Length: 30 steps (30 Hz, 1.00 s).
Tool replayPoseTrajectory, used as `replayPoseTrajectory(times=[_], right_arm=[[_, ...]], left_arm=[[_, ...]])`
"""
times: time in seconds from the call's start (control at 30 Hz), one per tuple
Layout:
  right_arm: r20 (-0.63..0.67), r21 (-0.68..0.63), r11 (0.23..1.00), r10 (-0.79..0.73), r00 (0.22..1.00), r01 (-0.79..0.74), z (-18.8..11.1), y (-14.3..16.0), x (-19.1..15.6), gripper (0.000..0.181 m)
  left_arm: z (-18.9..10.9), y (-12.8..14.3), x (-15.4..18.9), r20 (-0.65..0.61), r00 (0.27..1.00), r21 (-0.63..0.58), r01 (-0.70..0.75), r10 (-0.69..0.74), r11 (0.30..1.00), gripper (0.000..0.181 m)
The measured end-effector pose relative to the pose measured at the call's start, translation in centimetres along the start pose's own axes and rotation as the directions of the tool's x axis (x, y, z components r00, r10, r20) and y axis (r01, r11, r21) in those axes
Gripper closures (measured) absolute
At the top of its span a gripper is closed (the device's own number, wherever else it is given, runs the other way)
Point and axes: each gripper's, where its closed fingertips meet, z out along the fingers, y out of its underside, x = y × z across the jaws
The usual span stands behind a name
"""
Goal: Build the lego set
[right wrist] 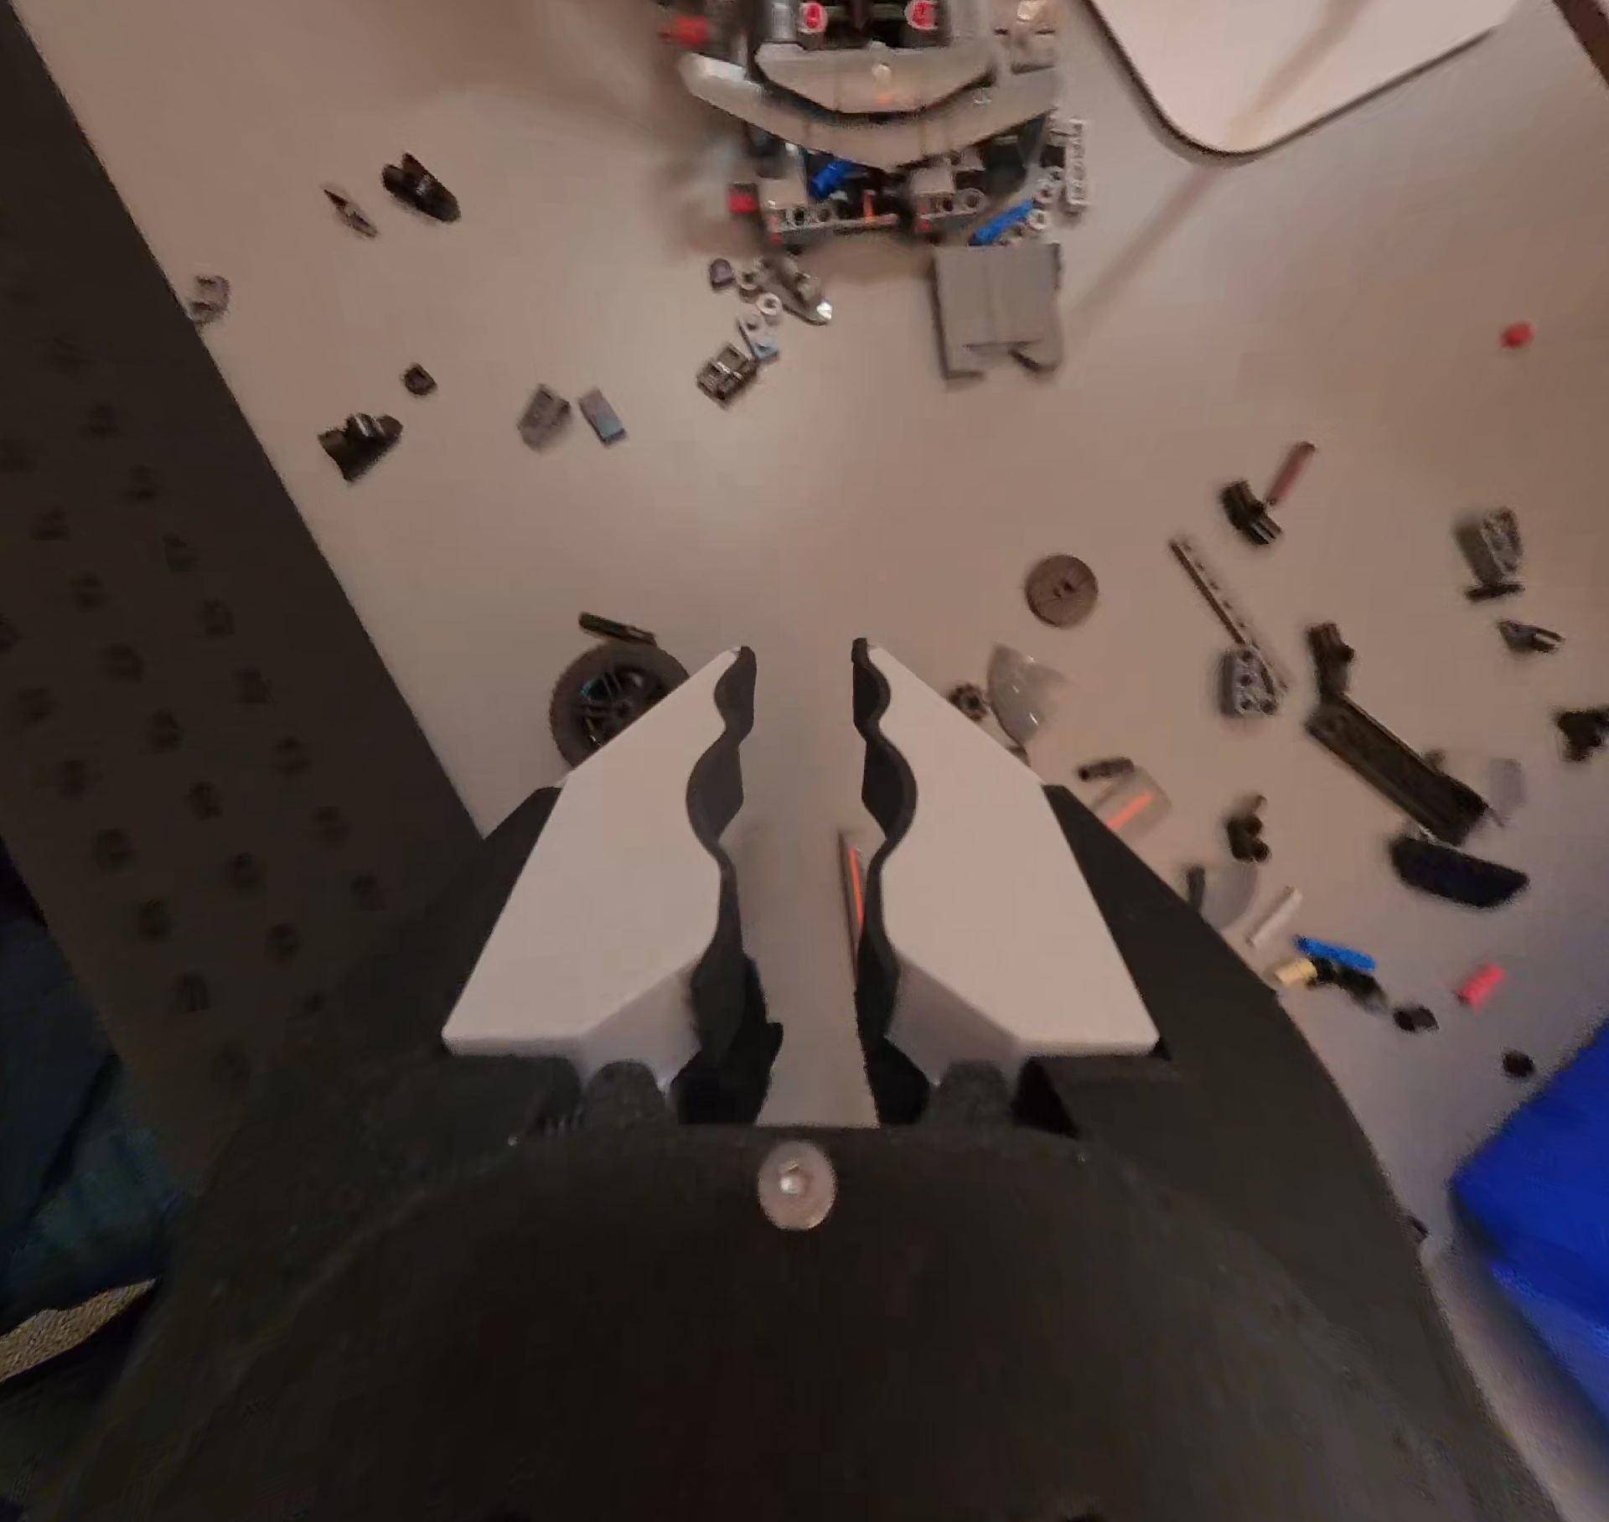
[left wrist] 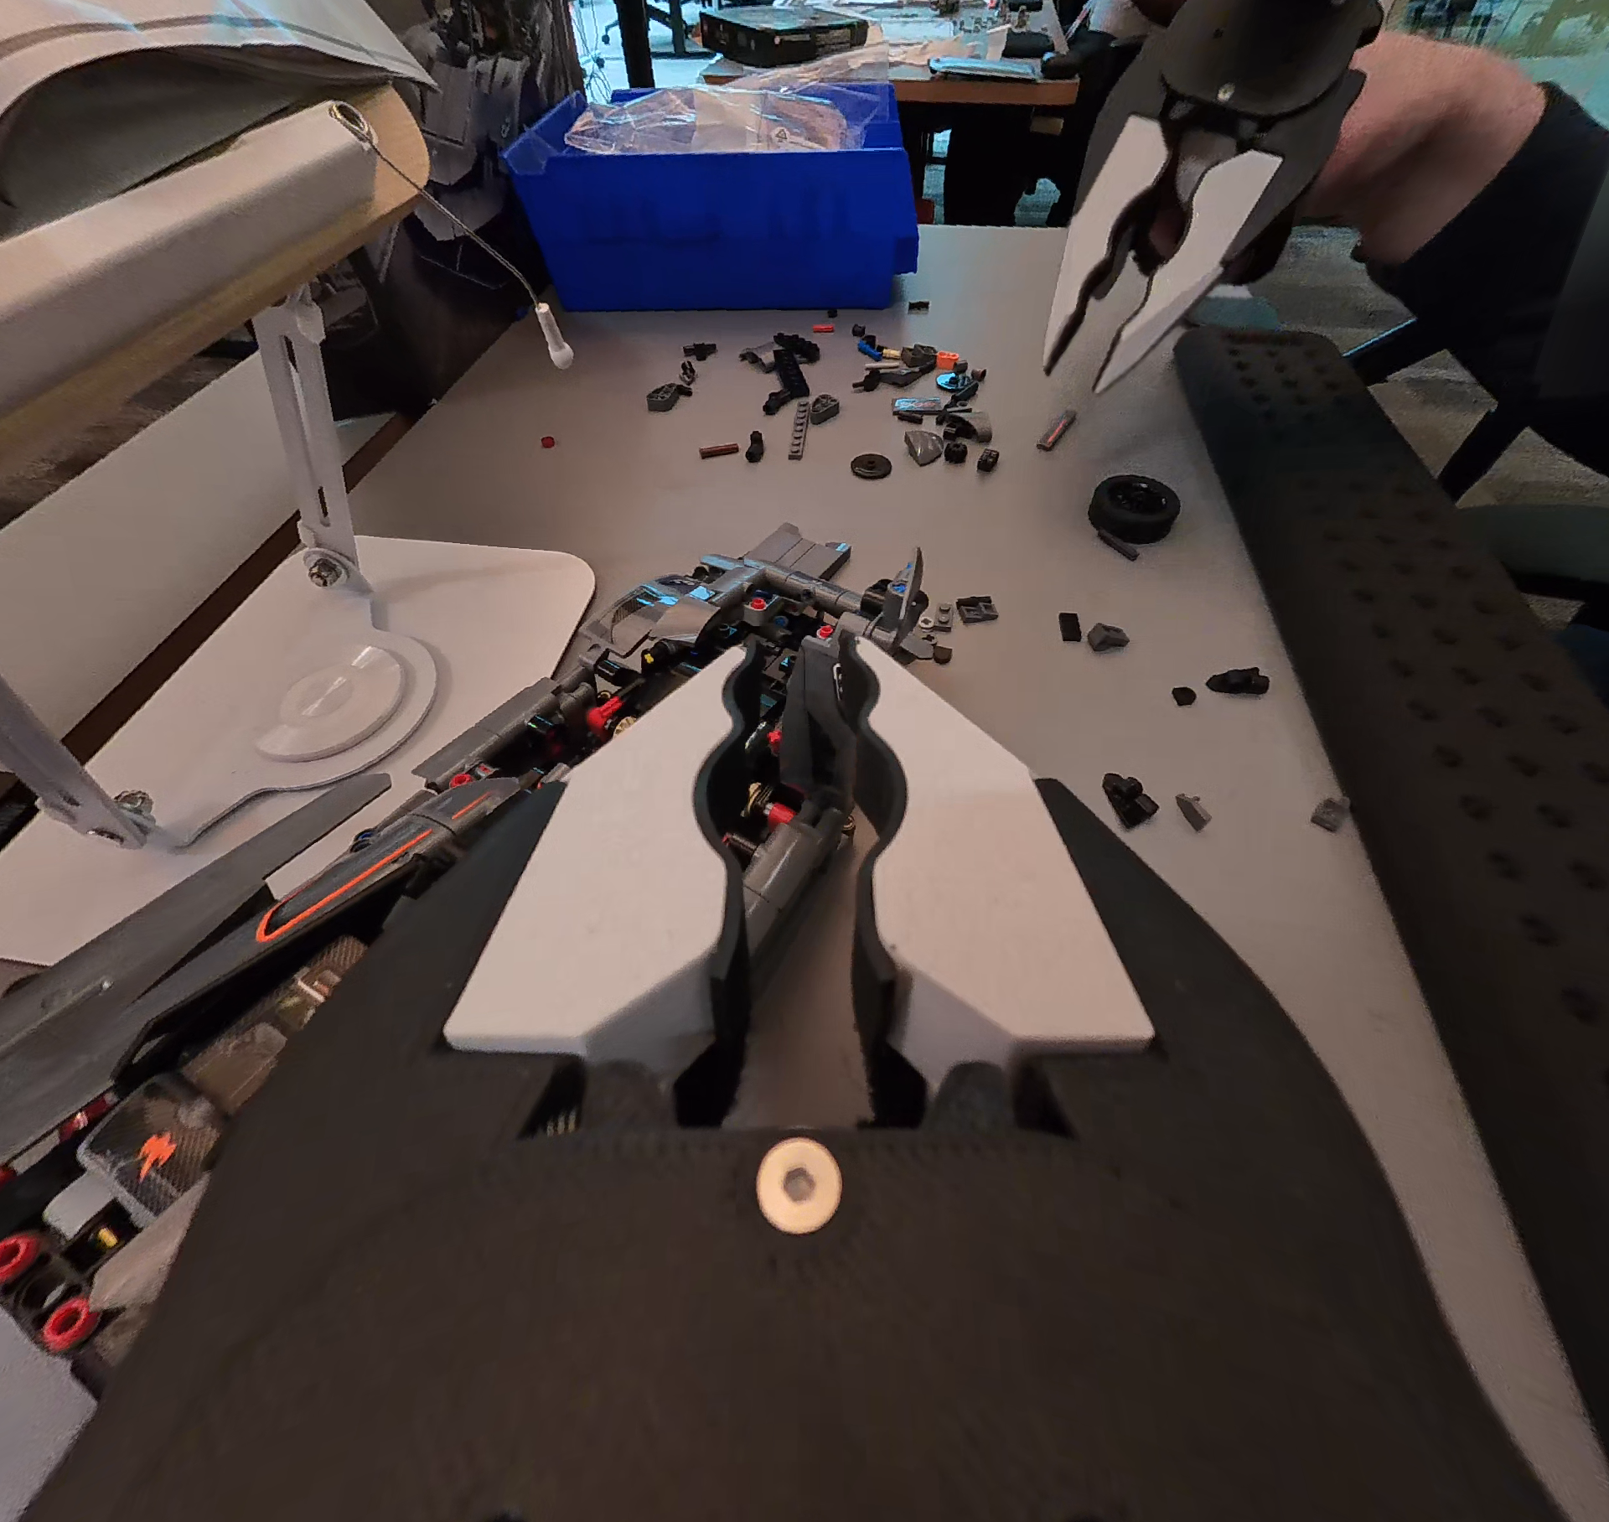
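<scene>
A partly built grey and black lego car (left wrist: 679, 653) with red pins lies on the grey table; it also shows at the top of the right wrist view (right wrist: 871, 87). My left gripper (left wrist: 801, 653) is shut on a dark upright part of the car. My right gripper (right wrist: 801, 653) is open and empty, held above the table; it shows at the upper right of the left wrist view (left wrist: 1075, 374). A thin grey piece with a red stripe (right wrist: 855, 879) lies below its fingers, also in the left wrist view (left wrist: 1055, 430). A black wheel (right wrist: 601, 705) lies just left of its fingertips.
Loose small lego pieces (left wrist: 871, 400) are scattered over the table (left wrist: 1001, 740). A blue bin (left wrist: 723, 209) with clear bags stands at the back. A white stand (left wrist: 348, 653) holds an instruction booklet at left. A black perforated chair back (left wrist: 1437, 696) borders the table's right edge. The black wheel (right wrist: 601, 705) lies around 6 cm away from my right fingertips.
</scene>
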Motion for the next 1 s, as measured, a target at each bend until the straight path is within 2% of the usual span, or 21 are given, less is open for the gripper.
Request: replayPoseTrajectory(times=[0.13,0.23,0.33,0.43,0.53,0.73,0.87,1.0], right_arm=[[-0.083,-0.018,0.998,0.051,0.995,-0.052,-1.2,1.3,2.2,0.156],[-0.163,-0.085,0.993,0.066,0.984,-0.081,-1.8,3.1,4.1,0.158],[-0.152,-0.056,0.993,0.097,0.984,-0.106,-1.9,3.3,4.4,0.158],[-0.191,-0.110,0.984,0.118,0.975,-0.140,-1.7,5.2,5.4,0.156],[-0.207,-0.111,0.979,0.143,0.968,-0.169,-1.3,6.0,6.3,0.158],[-0.196,-0.128,0.981,0.119,0.973,-0.146,0.9,6.4,6.8,0.160],[-0.192,-0.072,0.988,0.121,0.974,-0.137,1.6,5.4,7.4,0.167],[-0.153,-0.114,0.985,0.113,0.982,-0.131,2.4,6.0,6.8,0.169]], left_arm=[[0.4,0.2,0.0,0.004,1.000,-0.007,0.000,0.000,1.000,0.167],[0.5,0.5,0.0,0.008,1.000,-0.020,-0.004,0.004,1.000,0.167],[0.5,0.6,-0.1,0.007,1.000,-0.020,0.001,-0.001,1.000,0.167],[0.5,0.8,-0.2,0.011,1.000,-0.022,0.003,-0.003,1.000,0.167],[0.6,0.8,-0.2,0.012,1.000,-0.022,0.004,-0.004,1.000,0.167],[0.7,1.1,-0.3,0.012,1.000,-0.031,0.009,-0.008,0.999,0.167],[0.7,1.1,-0.4,0.012,1.000,-0.027,0.013,-0.013,1.000,0.167],[0.7,1.3,-0.4,0.011,1.000,-0.032,0.014,-0.014,0.999,0.167]])
